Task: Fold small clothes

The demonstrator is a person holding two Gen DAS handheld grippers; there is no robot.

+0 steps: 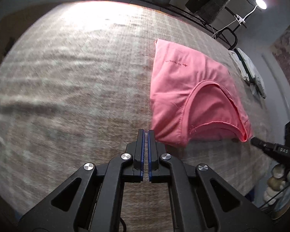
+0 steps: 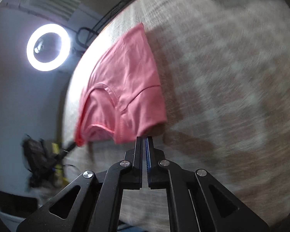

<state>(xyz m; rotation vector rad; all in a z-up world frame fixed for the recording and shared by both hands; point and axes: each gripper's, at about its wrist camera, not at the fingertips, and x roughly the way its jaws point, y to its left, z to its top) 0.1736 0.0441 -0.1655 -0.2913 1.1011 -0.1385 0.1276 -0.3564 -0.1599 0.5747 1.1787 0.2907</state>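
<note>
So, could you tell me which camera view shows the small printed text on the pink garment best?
The left wrist view. There the pink garment lies flat on the blanket with a line of dark print visible, though too small to read. In the right wrist view the garment is blurred and no print shows.

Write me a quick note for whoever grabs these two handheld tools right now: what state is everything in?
Left tool: shut, holding nothing, at the near left corner of the pink cotton top.
Right tool: shut at the top's near edge; a pinch on the fabric cannot be confirmed.
The top lies partly folded on the beige woven cloth surface, neckline toward you.
Done: a first fold, apparently. Left: finish folding and neaten it.
</note>
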